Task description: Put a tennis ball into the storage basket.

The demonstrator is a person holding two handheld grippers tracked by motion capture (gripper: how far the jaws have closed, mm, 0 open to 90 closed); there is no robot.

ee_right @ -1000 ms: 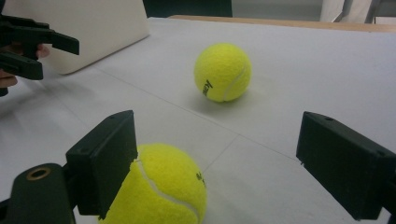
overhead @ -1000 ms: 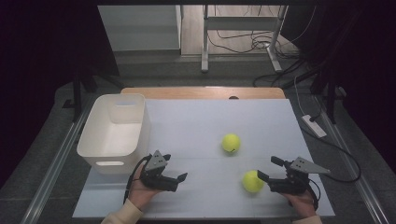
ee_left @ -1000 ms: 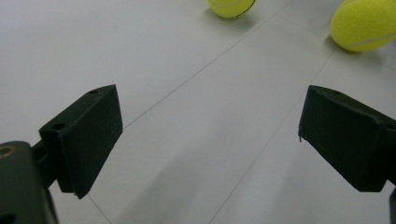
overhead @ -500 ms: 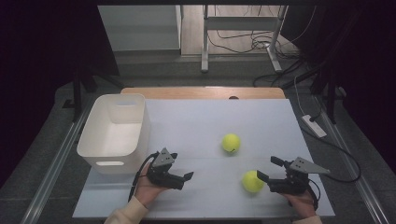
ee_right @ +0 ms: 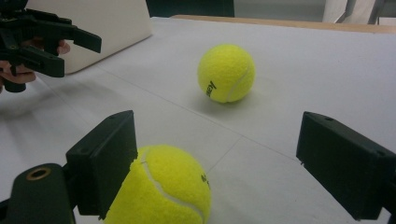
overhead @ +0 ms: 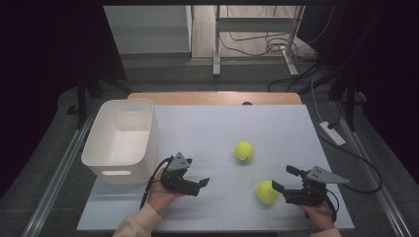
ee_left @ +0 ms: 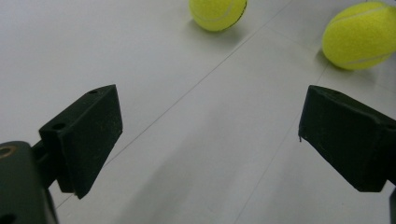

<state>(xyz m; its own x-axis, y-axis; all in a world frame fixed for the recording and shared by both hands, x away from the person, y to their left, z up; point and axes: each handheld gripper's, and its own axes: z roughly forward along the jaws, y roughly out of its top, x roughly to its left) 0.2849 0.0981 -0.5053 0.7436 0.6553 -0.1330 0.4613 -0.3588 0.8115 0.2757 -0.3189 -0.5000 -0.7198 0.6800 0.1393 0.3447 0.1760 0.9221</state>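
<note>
Grippers sit low over the table in the high view: left gripper spread beside the white bin, right gripper spread just beside the near ball; the far ball lies apart. Left gripper view: jaws wide, both balls ahead. Right gripper view: near ball touches one open jaw.

The high view looks forward and down on the whole surface from the person's side. Each gripper view sits low and close (just above the cloth), both sharing the two tennis balls, the left's at 12 and 2 o'clock.
</note>
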